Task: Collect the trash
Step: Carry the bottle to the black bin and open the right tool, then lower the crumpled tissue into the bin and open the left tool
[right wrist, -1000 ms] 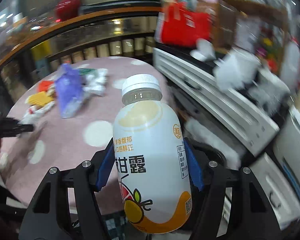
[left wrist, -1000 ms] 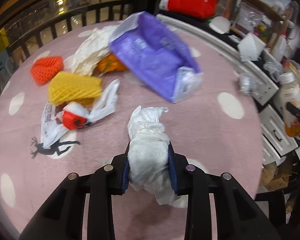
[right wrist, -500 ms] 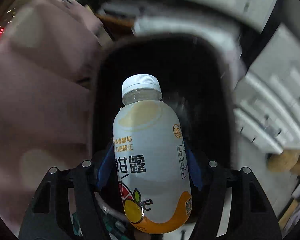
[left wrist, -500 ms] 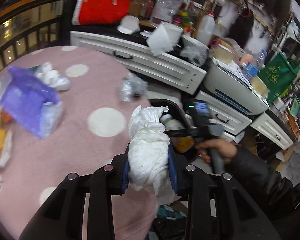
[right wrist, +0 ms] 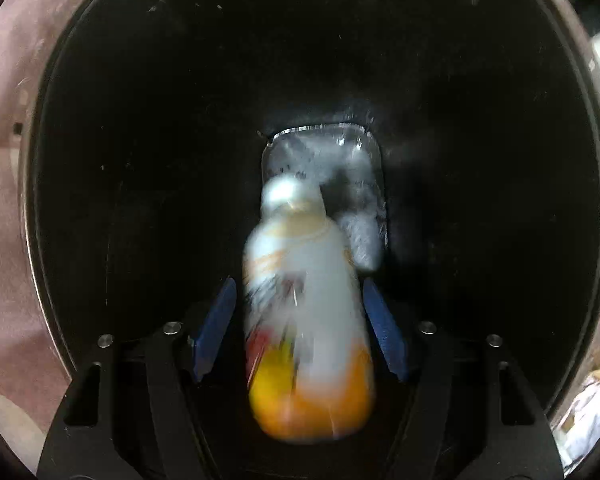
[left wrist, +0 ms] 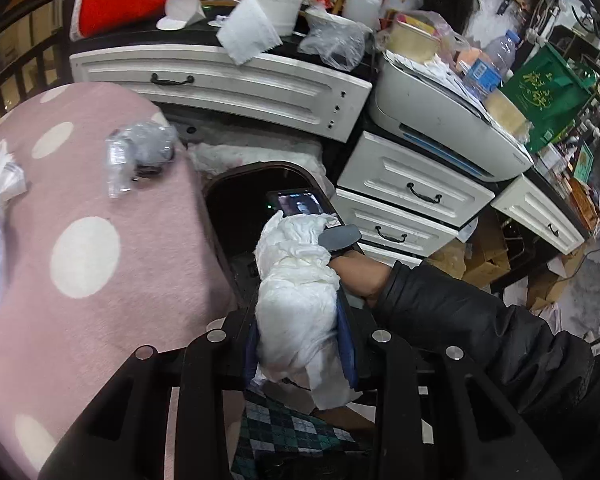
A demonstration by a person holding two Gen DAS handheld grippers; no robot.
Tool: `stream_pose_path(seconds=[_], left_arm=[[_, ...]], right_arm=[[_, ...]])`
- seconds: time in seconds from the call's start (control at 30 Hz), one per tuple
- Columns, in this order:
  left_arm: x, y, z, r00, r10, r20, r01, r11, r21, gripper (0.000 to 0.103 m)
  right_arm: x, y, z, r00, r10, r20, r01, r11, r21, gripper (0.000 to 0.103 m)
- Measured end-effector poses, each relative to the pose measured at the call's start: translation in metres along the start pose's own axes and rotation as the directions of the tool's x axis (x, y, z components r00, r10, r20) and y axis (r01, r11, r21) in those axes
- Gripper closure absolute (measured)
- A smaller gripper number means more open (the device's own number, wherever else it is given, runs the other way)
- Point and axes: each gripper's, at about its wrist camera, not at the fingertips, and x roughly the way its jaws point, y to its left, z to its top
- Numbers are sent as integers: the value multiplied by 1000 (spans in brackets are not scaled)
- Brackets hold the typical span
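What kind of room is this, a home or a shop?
Probably a lived-in home, though I can't be sure: white drawers under a counter heaped with jugs and bags, a pink dotted tablecloth strewn with litter, and a dark bin beside it.

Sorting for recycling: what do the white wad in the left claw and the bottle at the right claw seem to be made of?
White wad: soft matte tissue or paper, crumpled, creased. Bottle: likely glossy plastic with a printed sleeve and white cap; blur leaves it uncertain.
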Motion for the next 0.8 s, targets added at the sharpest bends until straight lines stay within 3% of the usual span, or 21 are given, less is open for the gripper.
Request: stream_pose_path(seconds=[0.13, 0.27, 0.43, 0.57, 0.63, 0.8], left_arm=[[17, -7, 2, 1000, 6, -28, -6, 1000, 9, 72], [31, -12, 5, 999, 23, -43, -22, 1000, 14, 72], [56, -16, 15, 997, 31, -76, -31, 1000, -4, 72], [84, -26, 25, 990, 76, -120, -75, 997, 19, 72], [99, -32, 31, 985, 95, -140, -91, 995, 38, 72], [138, -43, 40, 969, 147, -201, -134, 988, 74, 71]], right_arm=[[-21, -4, -8, 998, 6, 66, -3, 999, -35, 26], [-63, -12, -25, 983, -4, 183, 16, 998, -67, 24], [-126, -45, -57, 922, -90, 377, 99, 995, -4, 17], [-169, -112, -92, 857, -209, 471, 118, 970, 215, 17], [-182, -135, -105, 839, -236, 491, 106, 955, 277, 17], [-197, -172, -133, 822, -235, 519, 24, 924, 380, 17]])
